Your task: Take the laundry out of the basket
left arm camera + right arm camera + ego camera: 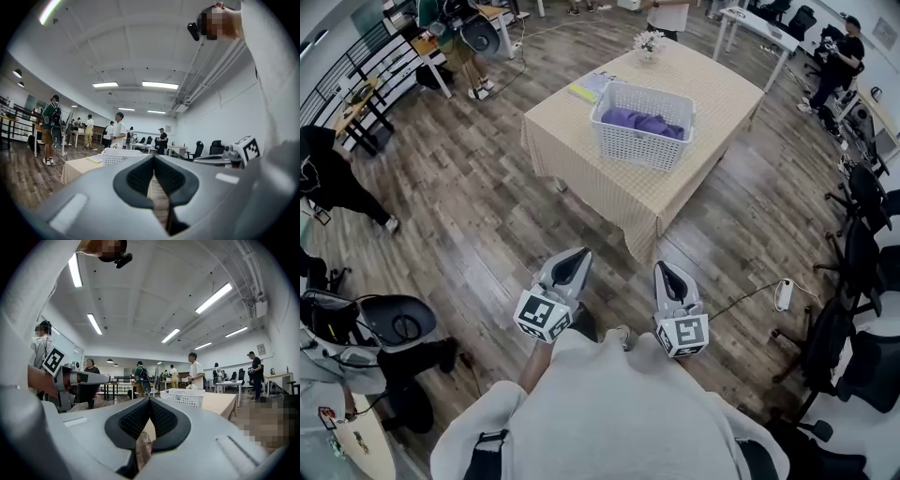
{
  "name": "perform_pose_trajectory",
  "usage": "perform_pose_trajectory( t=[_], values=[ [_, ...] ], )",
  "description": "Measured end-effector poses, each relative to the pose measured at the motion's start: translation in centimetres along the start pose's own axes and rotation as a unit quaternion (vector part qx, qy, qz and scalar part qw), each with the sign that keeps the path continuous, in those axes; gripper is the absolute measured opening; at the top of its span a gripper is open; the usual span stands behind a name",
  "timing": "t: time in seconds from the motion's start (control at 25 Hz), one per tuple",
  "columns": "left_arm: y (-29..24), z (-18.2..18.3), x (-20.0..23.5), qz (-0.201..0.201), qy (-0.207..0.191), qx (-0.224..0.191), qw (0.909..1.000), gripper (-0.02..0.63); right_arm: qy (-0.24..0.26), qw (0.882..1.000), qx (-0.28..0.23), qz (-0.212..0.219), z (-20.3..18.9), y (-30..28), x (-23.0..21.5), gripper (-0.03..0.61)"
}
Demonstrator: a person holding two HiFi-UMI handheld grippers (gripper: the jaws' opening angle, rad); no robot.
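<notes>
Out on the open floor, well short of the table (609,187), the person stands with both tools held low and close to the body, noses aimed forward. The left gripper (574,258) has its jaws pressed together with nothing between them, and the right gripper (667,272) is closed just the same, empty too. The target is well apart from both: the white slatted basket (639,148) sits on the table straight ahead, with the purple laundry (647,122) lying heaped inside it, below the rim. The basket's long side runs across the line of approach, a little skewed, so its broad wall faces the person. It lines up more with the right gripper than the left, so the right hand looks slightly the nearer, though neither can reach from here; my read is that a walk forward comes first, then opening the jaws over the rim. The table wears a pale checked cloth that hangs down at the near corner, and it also carries a small bunch of flowers (649,41) and some papers (589,87) beyond the basket. Underfoot is wood plank flooring (487,206), and around it a busy office with desks, chairs and people standing about.
</notes>
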State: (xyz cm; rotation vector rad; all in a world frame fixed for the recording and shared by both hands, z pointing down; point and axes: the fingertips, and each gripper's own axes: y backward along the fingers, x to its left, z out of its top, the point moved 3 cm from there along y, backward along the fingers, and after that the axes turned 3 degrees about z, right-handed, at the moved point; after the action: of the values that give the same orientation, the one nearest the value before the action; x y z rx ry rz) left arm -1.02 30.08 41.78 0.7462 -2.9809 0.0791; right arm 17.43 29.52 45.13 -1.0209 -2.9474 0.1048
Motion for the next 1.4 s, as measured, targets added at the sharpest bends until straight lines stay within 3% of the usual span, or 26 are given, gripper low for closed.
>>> perform_pose_trajectory(
  t=[0.32, 0.68, 1.4],
  values=[
    [-2.2, -0.8, 0.7, 0.003, 0.005, 0.002, 1.0000, 0.009, 0.001, 1.000, 0.005, 0.009, -0.5, -1.8, -1.3, -0.002],
    [-9.4, -1.2, 4.6, -0.012, 0.019, -0.001, 0.9998, 0.009, 0.005, 1.000, 0.013, 0.006, -0.5, -7.9, -5.2, -0.002],
    [-22.8, 3.3, 22.2, -0.011, 0.026, -0.039, 0.9988, 0.009, 0.045, 0.999, 0.009, -0.012, 4.5, -28.2, -11.9, -0.002]
  ],
)
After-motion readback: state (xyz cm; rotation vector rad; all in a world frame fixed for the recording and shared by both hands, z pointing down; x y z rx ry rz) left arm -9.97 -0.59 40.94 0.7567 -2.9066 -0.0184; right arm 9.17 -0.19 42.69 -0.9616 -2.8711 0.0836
